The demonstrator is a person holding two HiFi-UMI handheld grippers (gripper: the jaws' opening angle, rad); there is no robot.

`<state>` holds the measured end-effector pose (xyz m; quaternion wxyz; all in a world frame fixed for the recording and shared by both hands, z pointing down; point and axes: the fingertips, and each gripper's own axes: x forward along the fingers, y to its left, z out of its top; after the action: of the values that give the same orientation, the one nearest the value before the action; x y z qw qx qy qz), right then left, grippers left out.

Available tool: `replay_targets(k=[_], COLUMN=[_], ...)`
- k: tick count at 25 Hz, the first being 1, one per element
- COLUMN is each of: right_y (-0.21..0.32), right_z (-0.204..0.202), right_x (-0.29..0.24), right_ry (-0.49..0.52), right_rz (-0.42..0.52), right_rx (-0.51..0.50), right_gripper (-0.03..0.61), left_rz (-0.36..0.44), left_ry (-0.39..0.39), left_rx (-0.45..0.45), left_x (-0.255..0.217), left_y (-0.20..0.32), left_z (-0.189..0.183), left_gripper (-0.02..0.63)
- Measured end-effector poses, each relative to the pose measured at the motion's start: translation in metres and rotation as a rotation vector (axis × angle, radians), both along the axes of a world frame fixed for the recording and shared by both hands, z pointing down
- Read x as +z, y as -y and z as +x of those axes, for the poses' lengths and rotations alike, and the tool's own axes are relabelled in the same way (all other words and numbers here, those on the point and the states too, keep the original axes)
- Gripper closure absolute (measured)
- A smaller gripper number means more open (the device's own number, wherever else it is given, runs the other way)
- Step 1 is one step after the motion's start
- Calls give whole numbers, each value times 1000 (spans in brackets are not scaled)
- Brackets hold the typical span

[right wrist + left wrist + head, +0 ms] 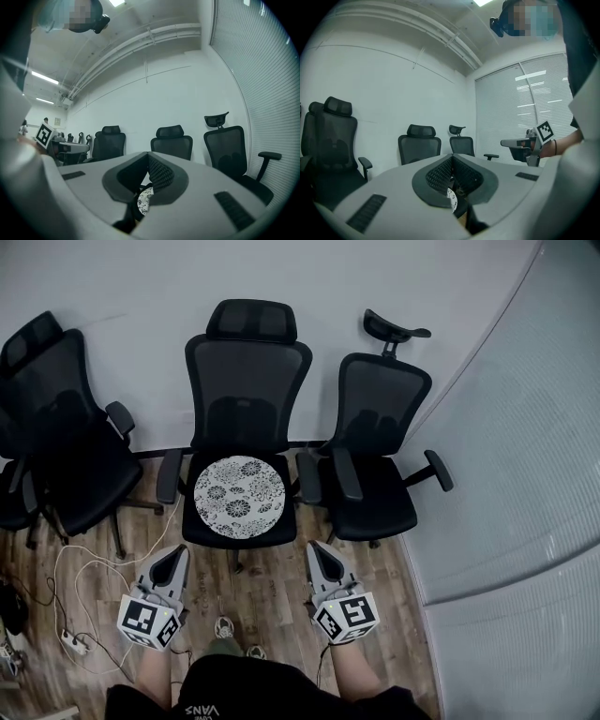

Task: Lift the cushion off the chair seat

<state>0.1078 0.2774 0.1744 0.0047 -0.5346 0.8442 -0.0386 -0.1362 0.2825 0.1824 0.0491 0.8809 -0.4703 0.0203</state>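
Note:
A round white cushion (239,498) with a black flower print lies flat on the seat of the middle black chair (247,371). My left gripper (176,556) hovers in front of the seat's left front corner, shut and empty. My right gripper (317,551) hovers off the seat's right front corner, also shut with nothing in it. Both point level toward the chair and touch nothing. In the left gripper view a sliver of the cushion (451,200) shows below the closed jaws. The right gripper view shows the cushion (143,201) the same way.
A black chair (56,456) stands to the left and another black chair (375,465) to the right, their armrests close to the middle chair. White cables (80,582) and a power strip (70,643) lie on the wood floor at left. A blind-covered wall (516,474) closes the right side.

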Motion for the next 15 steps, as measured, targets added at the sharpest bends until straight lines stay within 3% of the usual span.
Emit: replay_targets(k=[15], right_y=[66], right_z=[-23], right_x=[-6], right_ry=[-1], right_rz=[17], right_rx=[87], right_gripper=[563], left_rz=[13], left_ry=[2], left_rx=[100], left_x=[-4], left_y=[83], left_z=[-19], left_gripper=[603])
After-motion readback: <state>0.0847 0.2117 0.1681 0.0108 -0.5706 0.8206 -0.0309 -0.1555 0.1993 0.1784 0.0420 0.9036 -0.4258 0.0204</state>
